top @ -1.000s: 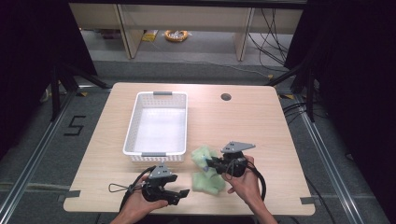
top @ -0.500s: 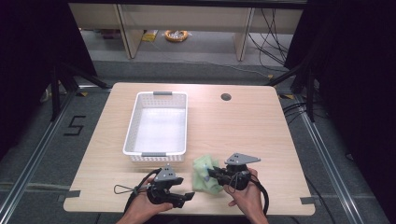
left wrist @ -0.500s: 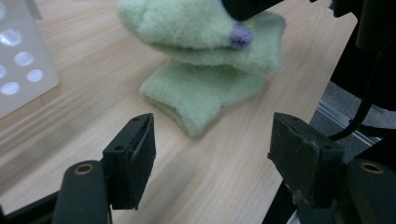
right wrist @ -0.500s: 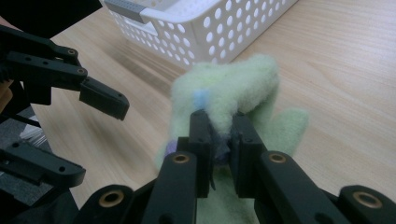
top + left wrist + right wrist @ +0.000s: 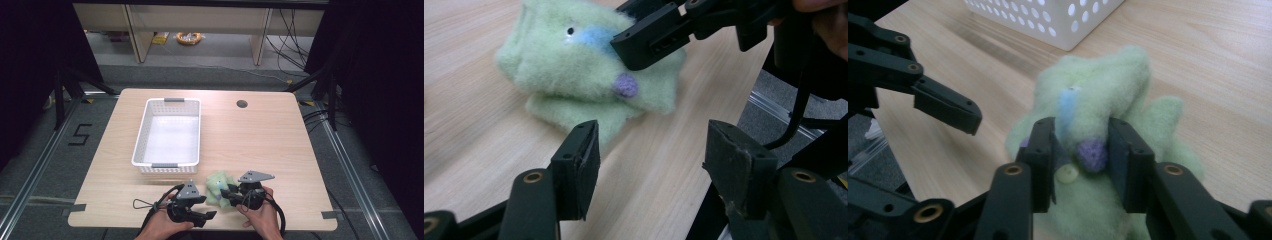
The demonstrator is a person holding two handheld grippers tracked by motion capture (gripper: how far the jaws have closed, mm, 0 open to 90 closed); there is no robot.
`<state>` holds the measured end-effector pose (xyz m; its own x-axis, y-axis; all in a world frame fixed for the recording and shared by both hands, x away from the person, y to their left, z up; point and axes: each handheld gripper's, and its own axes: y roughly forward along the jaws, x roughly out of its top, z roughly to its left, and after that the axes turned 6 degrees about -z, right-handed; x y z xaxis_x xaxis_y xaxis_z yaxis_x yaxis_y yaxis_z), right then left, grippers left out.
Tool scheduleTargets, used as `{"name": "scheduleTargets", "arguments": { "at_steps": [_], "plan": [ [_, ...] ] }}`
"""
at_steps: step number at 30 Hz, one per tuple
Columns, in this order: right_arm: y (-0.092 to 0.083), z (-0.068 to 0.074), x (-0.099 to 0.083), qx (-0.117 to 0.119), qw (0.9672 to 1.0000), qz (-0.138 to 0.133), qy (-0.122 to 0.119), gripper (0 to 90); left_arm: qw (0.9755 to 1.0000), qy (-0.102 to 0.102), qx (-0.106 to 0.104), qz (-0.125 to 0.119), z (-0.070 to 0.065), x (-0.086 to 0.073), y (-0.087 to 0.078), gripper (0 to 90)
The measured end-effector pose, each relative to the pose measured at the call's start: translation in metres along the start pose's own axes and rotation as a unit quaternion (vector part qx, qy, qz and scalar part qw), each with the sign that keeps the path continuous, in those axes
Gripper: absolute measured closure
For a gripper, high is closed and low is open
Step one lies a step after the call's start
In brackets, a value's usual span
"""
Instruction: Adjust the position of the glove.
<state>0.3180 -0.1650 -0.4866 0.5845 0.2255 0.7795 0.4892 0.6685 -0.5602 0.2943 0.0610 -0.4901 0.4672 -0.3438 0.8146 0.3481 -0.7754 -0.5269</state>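
Green fleece toy [image 5: 1098,110] pinched in right claw [image 5: 1080,150], jaws just easing to release on table [image 5: 280,150]; left claw [image 5: 649,165] spread, narrowing, nothing between.

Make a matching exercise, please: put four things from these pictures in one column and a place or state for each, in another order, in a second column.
Things:
1. white basket
2. green soft toy
3. left gripper
4. right gripper

Places or states:
A. jaws on both sides of the toy's fluff
B. stands empty at the middle of the table
C. jaws apart with only bare table between them
D. lies on the table near the front edge

Pairs: 1-B, 2-D, 3-C, 4-A
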Motion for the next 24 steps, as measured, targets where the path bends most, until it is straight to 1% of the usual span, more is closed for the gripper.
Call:
{"name": "scheduleTargets", "arguments": {
  "at_steps": [1,2,3,4,5,6,7,8,9,10,11,12,13,14,15,16,17,18,19,20,21,22,23,24],
  "plan": [
    [-0.002,-0.004,0.0,0.002,0.9996,-0.011,-0.025,64.0,1.0,0.0,0.004,0.004,-0.001,0.0,0.002,39.0],
    [-0.005,-0.001,0.001,0.002,0.9999,-0.008,-0.012,62.9,1.0,0.001,-0.004,0.002,-0.001,0.0,0.004,39.4],
    [-0.005,-0.005,0.002,0.005,0.9993,-0.018,-0.032,62.5,1.0,-0.001,0.0,0.003,-0.003,0.001,0.007,39.8],
    [-0.008,-0.008,0.003,0.008,0.9993,-0.016,-0.034,61.7,1.0,-0.001,-0.003,0.002,-0.004,0.002,0.01,40.3],
    [-0.011,-0.009,0.005,0.001,0.9994,-0.014,-0.032,61.0,1.0,0.005,-0.003,0.003,-0.005,0.003,0.012,40.8],
    [-0.011,-0.012,0.006,0.01,0.9991,-0.013,-0.038,60.9,0.9999,0.012,-0.003,0.005,-0.006,0.004,0.014,41.4],
    [-0.013,-0.014,0.008,0.003,0.9988,-0.014,-0.047,60.8,0.9999,0.014,-0.004,0.005,-0.007,0.005,0.016,41.7],
    [-0.013,-0.015,0.01,0.008,0.9986,-0.01,-0.051,60.3,0.9998,0.018,-0.001,0.007,-0.007,0.006,0.018,41.9],
    [-0.013,-0.015,0.012,0.005,0.9982,-0.008,-0.059,60.2,0.9998,0.018,0.002,0.007,-0.01,0.007,0.021,42.4],
    [-0.013,-0.013,0.015,0.007,0.9979,-0.004,-0.065,60.2,0.9997,0.021,0.006,0.01,-0.01,0.008,0.023,42.7],
    [-0.012,-0.016,0.017,0.008,0.9967,-0.007,-0.081,60.1,0.9996,0.023,0.01,0.008,-0.011,0.009,0.026,43.0],
    [-0.01,-0.017,0.021,0.01,0.9954,0.0,-0.095,59.6,0.9989,0.041,0.01,0.018,-0.01,0.01,0.026,43.7],
    [-0.009,-0.018,0.023,0.013,0.9951,0.003,-0.098,59.6,0.9983,0.047,0.021,0.026,-0.011,0.011,0.029,43.8],
    [-0.008,-0.019,0.026,0.009,0.9952,0.006,-0.097,59.3,0.9977,0.057,0.025,0.026,-0.011,0.012,0.03,43.9],
    [-0.007,-0.02,0.028,0.009,0.9953,0.009,-0.096,59.2,0.9971,0.066,0.028,0.027,-0.01,0.013,0.031,44.1],
    [-0.005,-0.023,0.029,0.014,0.9954,0.015,-0.094,59.2,0.9967,0.067,0.035,0.029,-0.01,0.014,0.032,44.3],
    [-0.003,-0.024,0.029,0.014,0.9955,0.02,-0.091,59.6,0.9973,0.058,0.037,0.028,-0.012,0.013,0.032,44.3],
    [-0.002,-0.026,0.028,0.014,0.9957,0.034,-0.085,60.9,0.9964,0.065,0.044,0.032,-0.011,0.014,0.033,44.4],
    [0.0,-0.028,0.027,0.016,0.9956,0.039,-0.084,62.0,0.9962,0.069,0.045,0.028,-0.012,0.013,0.033,44.6],
    [0.002,-0.03,0.025,0.017,0.9959,0.043,-0.078,63.8,0.9952,0.081,0.045,0.029,-0.011,0.014,0.033,45.0],
    [0.003,-0.03,0.023,0.019,0.9969,0.048,-0.06,65.2,0.995,0.081,0.051,0.028,-0.012,0.014,0.033,45.3],
    [0.004,-0.034,0.021,0.028,0.9965,0.049,-0.062,67.5,0.9949,0.078,0.057,0.029,-0.013,0.013,0.033,45.5],
    [0.003,-0.034,0.019,0.031,0.9967,0.05,-0.055,70.2,0.9936,0.09,0.062,0.03,-0.013,0.014,0.033,46.2],
    [0.004,-0.034,0.018,0.041,0.9965,0.048,-0.055,73.0,0.9927,0.101,0.061,0.027,-0.013,0.014,0.034,48.7]
  ]
}}
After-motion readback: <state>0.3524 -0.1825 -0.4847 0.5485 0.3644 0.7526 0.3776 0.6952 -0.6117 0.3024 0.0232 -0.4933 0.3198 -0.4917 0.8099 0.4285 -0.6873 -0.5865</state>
